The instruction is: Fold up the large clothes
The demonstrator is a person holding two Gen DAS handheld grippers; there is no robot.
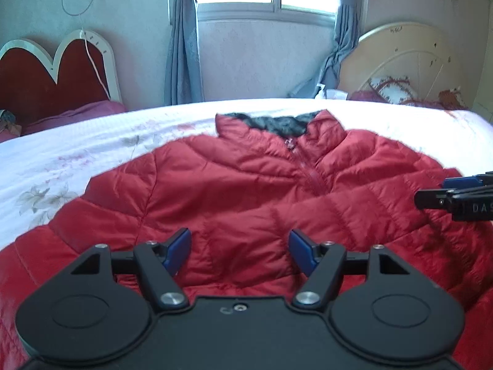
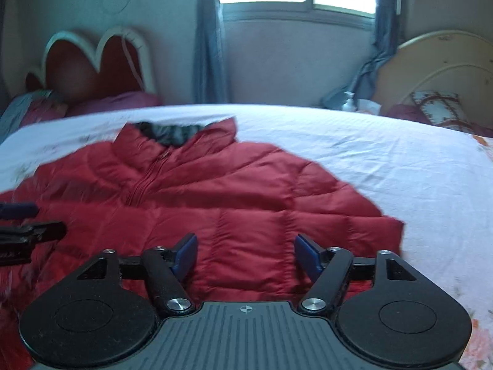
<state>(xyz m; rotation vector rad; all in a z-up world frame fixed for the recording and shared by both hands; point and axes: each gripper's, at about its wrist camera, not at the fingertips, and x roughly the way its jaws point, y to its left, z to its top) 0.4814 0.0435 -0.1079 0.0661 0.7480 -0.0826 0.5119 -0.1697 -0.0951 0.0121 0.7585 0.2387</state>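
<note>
A red quilted puffer jacket point(image 1: 246, 191) lies front-up on the white bed, zipped, its dark-lined collar point(image 1: 277, 123) toward the window. It also shows in the right wrist view point(image 2: 215, 197). My left gripper point(image 1: 239, 251) is open and empty, hovering over the jacket's lower left part. My right gripper point(image 2: 246, 257) is open and empty over the jacket's lower right part, near its right edge. The right gripper's fingers show at the right edge of the left wrist view point(image 1: 456, 197); the left gripper's fingers show at the left edge of the right wrist view point(image 2: 27, 228).
The bed has a white floral sheet point(image 1: 77, 160). A red heart-shaped headboard point(image 1: 58, 71) stands at the far left, a cream round headboard point(image 1: 400, 61) with pillows at the far right. A window with blue curtains point(image 1: 181, 46) is behind the bed.
</note>
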